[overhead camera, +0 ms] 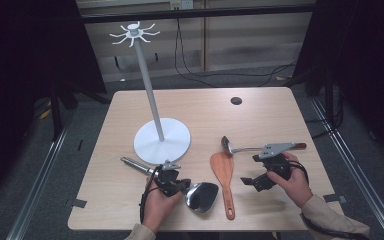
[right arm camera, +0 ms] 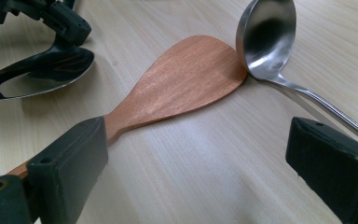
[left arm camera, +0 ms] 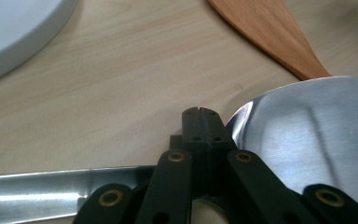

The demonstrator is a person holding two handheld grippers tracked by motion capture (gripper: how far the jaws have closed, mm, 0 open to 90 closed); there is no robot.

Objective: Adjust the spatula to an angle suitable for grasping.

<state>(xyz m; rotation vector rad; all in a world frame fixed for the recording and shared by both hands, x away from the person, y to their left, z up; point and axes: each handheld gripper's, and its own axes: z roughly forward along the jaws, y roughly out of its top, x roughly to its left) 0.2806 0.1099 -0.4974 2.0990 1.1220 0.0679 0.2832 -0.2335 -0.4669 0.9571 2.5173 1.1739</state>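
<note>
A: The steel spatula lies near the front edge of the table, and the left gripper has its jaws closed tight on the spatula's neck.

B: And the right gripper?

A: Its jaws stand wide open and hold nothing, beside the wooden spatula.

B: I think the smooth steel may slip or turn, because the blade is heavy.

Taking the wooden spatula as landmark: to its left the steel turner lies close by, leaving a narrow lane. Farther left and behind stands the white stand's base. The ladle touches its blade's far edge. Bare table lies beyond.
</note>
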